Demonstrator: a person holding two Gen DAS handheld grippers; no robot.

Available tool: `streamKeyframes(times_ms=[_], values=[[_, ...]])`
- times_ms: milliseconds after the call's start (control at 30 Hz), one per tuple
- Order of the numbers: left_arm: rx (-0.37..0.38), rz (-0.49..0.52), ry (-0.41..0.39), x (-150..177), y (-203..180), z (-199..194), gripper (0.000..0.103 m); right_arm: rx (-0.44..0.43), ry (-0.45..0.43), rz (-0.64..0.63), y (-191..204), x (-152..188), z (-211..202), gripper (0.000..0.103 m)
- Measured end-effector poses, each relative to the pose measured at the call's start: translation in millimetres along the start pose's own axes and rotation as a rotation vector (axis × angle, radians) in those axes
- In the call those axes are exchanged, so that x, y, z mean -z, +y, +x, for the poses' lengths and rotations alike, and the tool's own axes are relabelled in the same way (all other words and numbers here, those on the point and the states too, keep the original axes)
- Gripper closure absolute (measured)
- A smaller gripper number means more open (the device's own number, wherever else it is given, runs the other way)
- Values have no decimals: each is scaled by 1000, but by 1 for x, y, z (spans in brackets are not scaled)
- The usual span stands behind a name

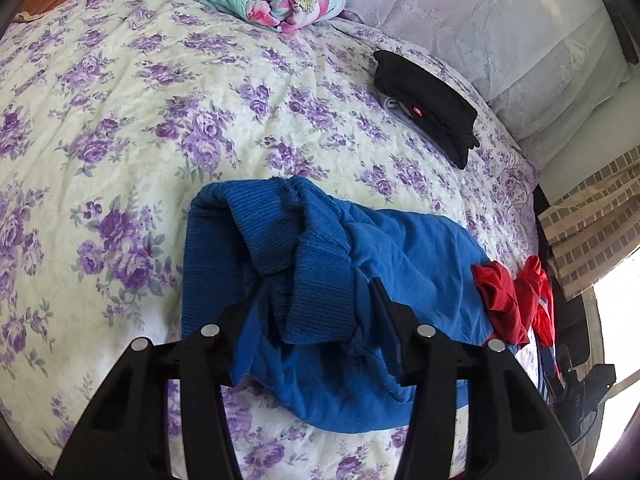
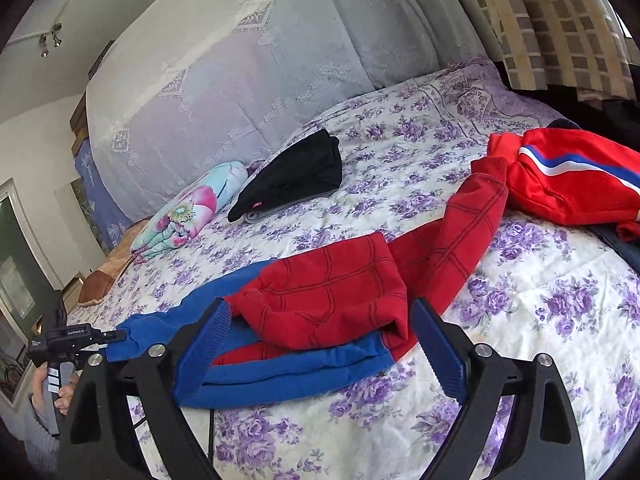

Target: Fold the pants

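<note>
Pants (image 2: 320, 320), soft fleece and light, lie bunched on the bed (image 2: 520, 360); they will sag and slide when lifted. Left claw (image 1: 316, 292) is clenched on the ribbed blue waistband (image 1: 280, 240), a firm hold. Right claw (image 2: 320, 340) stands released around the red leg. Farther back lies a folded black garment (image 2: 296, 172).

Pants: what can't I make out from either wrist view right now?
1. Left wrist view: how many layers the left gripper pinches; bunched pants cover its pads.
2. Right wrist view: parts of the pants' near edge, behind the right gripper fingers.
3. Right wrist view: red jacket, cut off by the right edge.
</note>
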State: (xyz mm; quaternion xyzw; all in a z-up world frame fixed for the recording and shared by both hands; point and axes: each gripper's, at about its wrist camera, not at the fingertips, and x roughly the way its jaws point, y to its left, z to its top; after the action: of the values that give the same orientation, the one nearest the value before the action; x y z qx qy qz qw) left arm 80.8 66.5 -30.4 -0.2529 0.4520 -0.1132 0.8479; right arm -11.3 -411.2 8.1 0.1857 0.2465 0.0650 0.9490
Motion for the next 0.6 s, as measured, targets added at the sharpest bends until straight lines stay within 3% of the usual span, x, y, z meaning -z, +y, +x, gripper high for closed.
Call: streamKeyframes(times_ms=[200, 233, 300, 367, 433, 467, 500, 533, 600], values=[[3, 13, -130, -62, -15, -14, 72, 39, 11, -49, -1, -20, 8, 11], [-16, 14, -171, -75, -18, -16, 101, 46, 20, -53, -1, -23, 12, 11], [-61, 6, -232, -99, -19, -18, 103, 42, 57, -85, 4, -27, 25, 11], [-49, -1, -184, -114, -18, -10, 103, 44, 103, -159, 16, -27, 42, 11], [-36, -6, -146, -109, -16, -4, 103, 40, 155, -252, 34, -24, 58, 11], [-45, 9, -135, -101, -17, -3, 101, 24, 175, -298, 45, -21, 64, 11], [-52, 32, -126, -90, -18, -4, 89, 2, 195, -341, 55, -17, 70, 11], [-59, 55, -115, -79, -18, -6, 65, -19, 212, -375, 64, -13, 74, 11], [-84, 71, -117, -58, -15, -16, 36, -58, 255, -448, 80, -1, 85, 11]])
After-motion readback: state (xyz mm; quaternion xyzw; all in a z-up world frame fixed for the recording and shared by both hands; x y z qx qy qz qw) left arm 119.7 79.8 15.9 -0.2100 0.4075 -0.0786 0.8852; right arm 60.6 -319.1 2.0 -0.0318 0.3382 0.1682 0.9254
